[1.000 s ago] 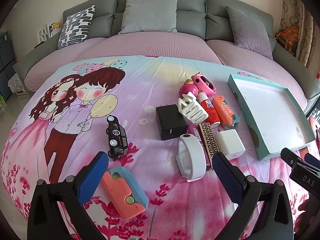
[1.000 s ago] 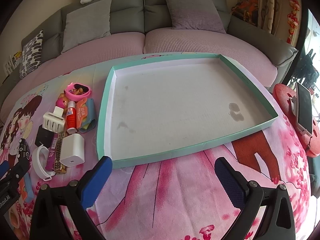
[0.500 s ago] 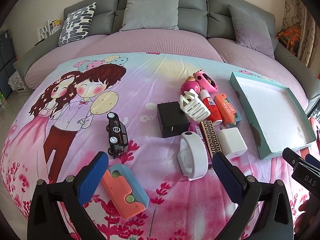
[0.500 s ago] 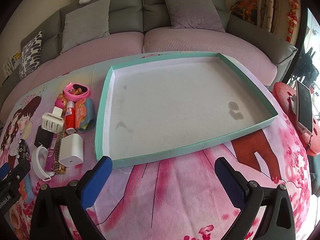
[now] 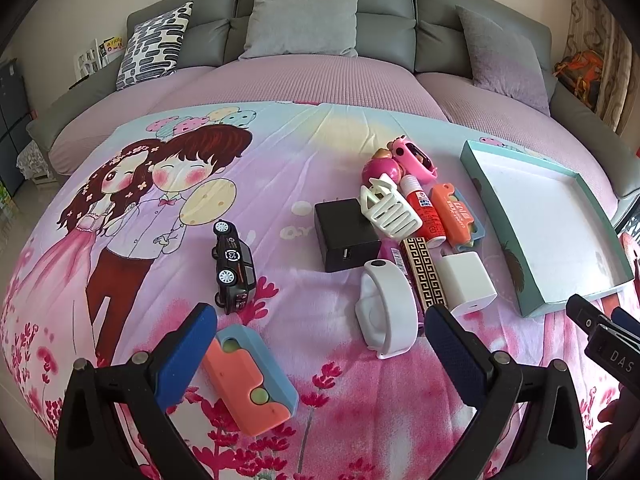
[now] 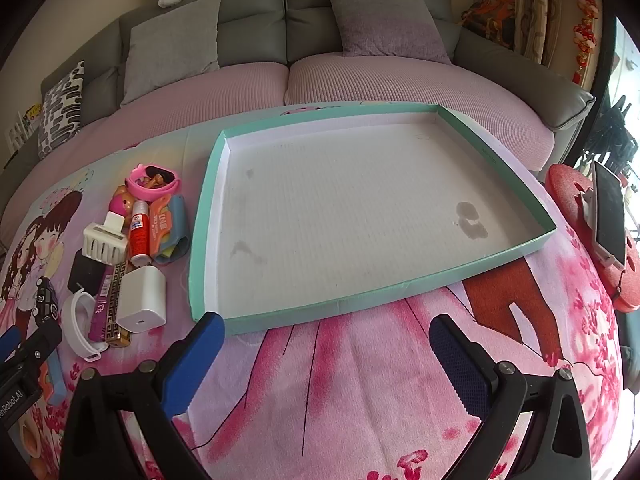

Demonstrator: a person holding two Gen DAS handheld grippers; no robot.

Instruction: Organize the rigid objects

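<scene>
- Left wrist view: left gripper (image 5: 320, 344) spread wide, blue pads holding nothing, hovering low over the cartoon-print blanket (image 5: 168, 208)
- orange-and-blue block (image 5: 250, 380) lies flat just inside the left pad, not gripped
- black toy car (image 5: 233, 266) sits beyond it, apart from the main cluster
- white wristband (image 5: 386, 312) lies between the two fingers' line of sight, just beside the right pad
- cluster beyond: black charger (image 5: 344, 236), white comb-like clip (image 5: 390, 210), red glue tube (image 5: 426, 212), orange case (image 5: 454, 212), gold-patterned bar (image 5: 424, 276), white charger cube (image 5: 466, 282), all touching or overlapping neighbours
- pink round toy (image 5: 382, 168) and pink watch (image 5: 414, 158) at the far end of the cluster
- teal tray (image 5: 516, 276) to the right of the cluster, white floor bare
- right gripper's black tip (image 5: 604, 336) shows at the right edge
- Right wrist view: right gripper (image 6: 324, 356) also wide apart, nothing between the pads, hovering just short of the tray's near wall (image 6: 360, 300)
- tray floor shows only a few dark stains
- white cube (image 6: 142, 298), glue tube (image 6: 140, 232), clip (image 6: 105, 238), wristband (image 6: 78, 324) and toy car (image 6: 44, 300) lie left of the tray, outside it
- left gripper's body (image 6: 24, 360) at the lower left edge
- phone (image 6: 610, 212) rests on a red stand (image 6: 568, 184) to the right, off the blanket
</scene>
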